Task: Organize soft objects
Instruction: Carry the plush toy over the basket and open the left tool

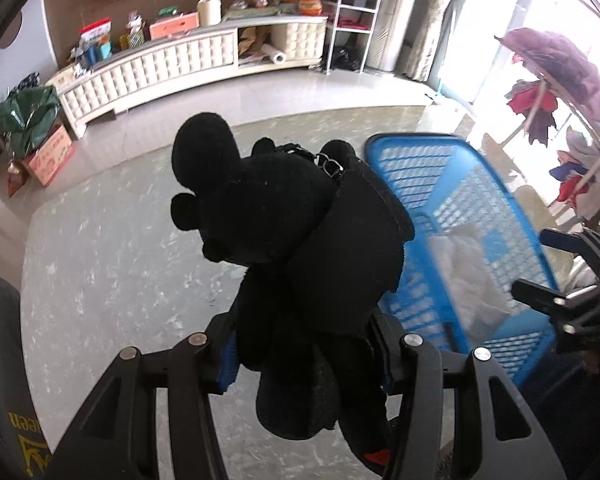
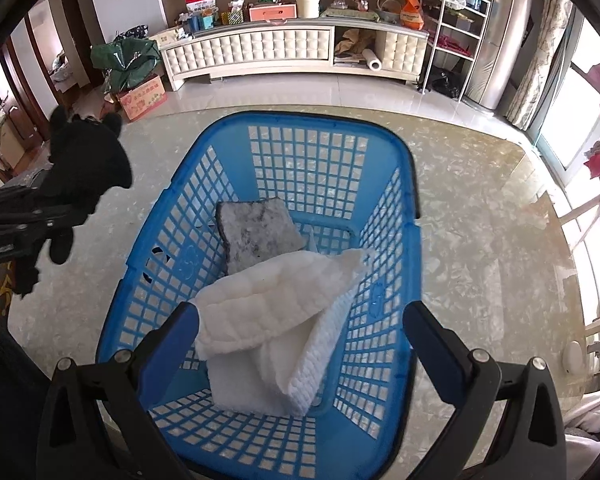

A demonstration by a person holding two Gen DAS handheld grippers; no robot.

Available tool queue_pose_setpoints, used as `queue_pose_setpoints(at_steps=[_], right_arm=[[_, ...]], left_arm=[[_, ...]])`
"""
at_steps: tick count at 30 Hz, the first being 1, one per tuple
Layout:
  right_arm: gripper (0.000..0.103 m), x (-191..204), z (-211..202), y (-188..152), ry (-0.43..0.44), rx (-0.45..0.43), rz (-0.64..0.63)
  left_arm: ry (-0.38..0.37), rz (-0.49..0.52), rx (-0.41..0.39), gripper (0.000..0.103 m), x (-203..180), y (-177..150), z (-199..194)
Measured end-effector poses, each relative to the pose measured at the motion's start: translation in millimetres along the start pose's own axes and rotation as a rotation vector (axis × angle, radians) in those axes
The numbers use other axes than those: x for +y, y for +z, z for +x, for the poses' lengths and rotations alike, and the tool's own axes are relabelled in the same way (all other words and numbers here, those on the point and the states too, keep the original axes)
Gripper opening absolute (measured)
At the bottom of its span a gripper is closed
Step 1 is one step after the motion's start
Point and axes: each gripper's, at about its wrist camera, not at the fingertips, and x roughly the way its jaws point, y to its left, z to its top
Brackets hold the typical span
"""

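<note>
Clamped between the blue pads of the left gripper (image 1: 306, 356) is a black plush toy (image 1: 284, 240), the thing nearest the left wrist camera. Its round ears and head rise ahead of the fingertips, its lower body hangs down between the two black arms, and a small metal clasp sits at its neck. It is held clear above the pale marbled table (image 1: 112, 264). To the right of those jaws stands the blue basket (image 1: 476, 216), its rim just beside the toy, blurred in this view. Further right, at the edge, the right gripper's black fingers show above the basket's near corner.

From the right wrist view, going left to right: the left gripper (image 2: 40, 208) with the black plush toy (image 2: 86, 160) sits off to the left of the right gripper's fingers, outside the basket and above the table (image 2: 480, 248). Straight ahead, between and beyond the right gripper (image 2: 300, 344) fingers, is the blue basket (image 2: 408, 208). Inside it a grey speckled sponge-like pad (image 2: 258, 232) lies towards the far side, and a folded white cloth (image 2: 276, 332) lies nearer, overlapping the pad's near edge. The right gripper's jaws stand wide apart over the basket's near end, pressing on nothing; the cloth lies below the gap, and whether the pads touch it I cannot tell.
</note>
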Motion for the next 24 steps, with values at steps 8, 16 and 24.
queue_pose_setpoints(at_steps=[8, 16, 24], right_arm=[[0.102, -13.3, -10.2, -5.3, 0.008, -0.022, 0.022], [0.102, -25.7, -12.6, -10.5, 0.016, -0.022, 0.043], [0.102, -38.2, -10.2, -13.2, 0.021, -0.014, 0.068]], left_arm=[[-0.036, 0.104, -0.052, 0.049, -34.0, 7.5, -27.0], [-0.093, 0.230, -0.038, 0.049, -81.3, 18.7, -17.5], [-0.109, 0.303, 0.012, 0.049, -100.7, 40.7, 15.0]])
